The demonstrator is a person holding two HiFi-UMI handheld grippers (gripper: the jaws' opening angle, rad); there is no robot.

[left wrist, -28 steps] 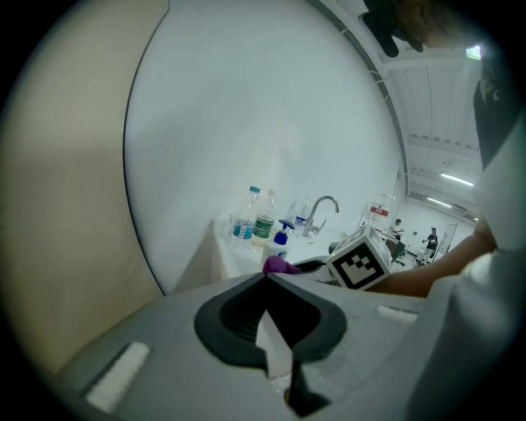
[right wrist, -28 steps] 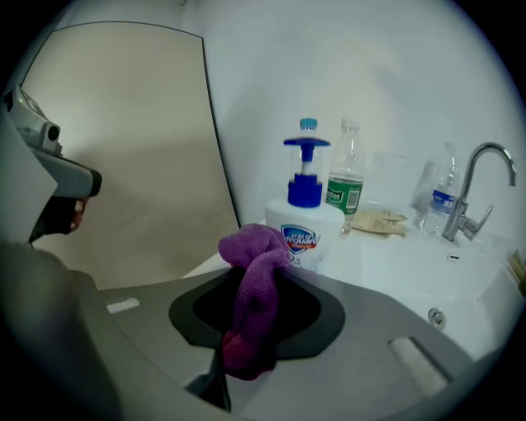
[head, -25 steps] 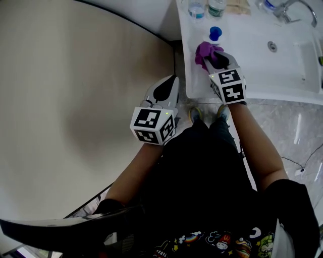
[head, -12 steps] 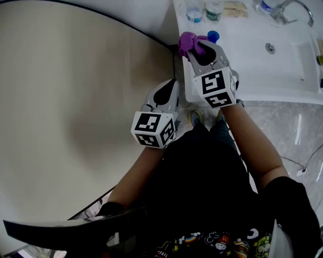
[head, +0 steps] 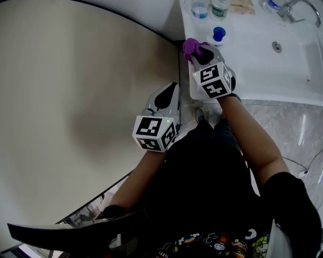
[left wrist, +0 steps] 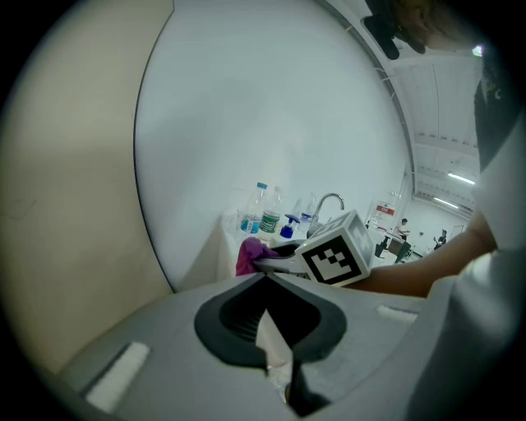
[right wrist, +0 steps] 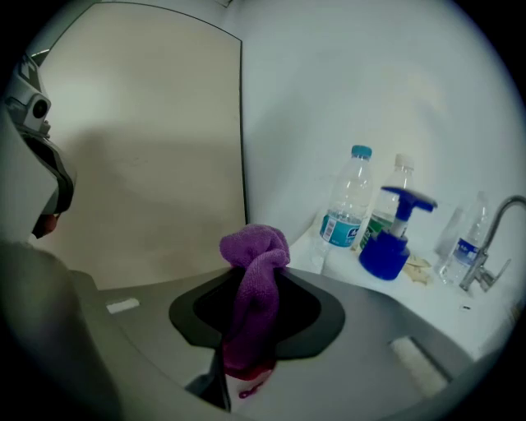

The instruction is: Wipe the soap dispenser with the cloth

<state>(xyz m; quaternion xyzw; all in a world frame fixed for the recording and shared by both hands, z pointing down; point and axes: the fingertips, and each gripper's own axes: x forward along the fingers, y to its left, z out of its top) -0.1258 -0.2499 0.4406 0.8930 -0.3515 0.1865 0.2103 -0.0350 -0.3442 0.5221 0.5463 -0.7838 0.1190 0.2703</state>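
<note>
The blue pump soap dispenser stands on the white counter near its left end; the right gripper view also shows the soap dispenser. My right gripper is shut on a bunched purple cloth at the counter's left edge. There the cloth sits just left of the dispenser and apart from it. Seen from the right gripper itself, the cloth stands up out of the jaws. My left gripper hangs lower, off the counter's left side, jaws together and empty. Its own view shows the left gripper, with the cloth beyond.
Two water bottles stand behind the dispenser. The sink basin and faucet lie to the right. A beige wall panel fills the left. The person's dark legs are below the counter edge.
My right gripper has carried the cloth leftward, from right beside the dispenser to the counter's left edge, and rolled a little. The left gripper has stayed put.
</note>
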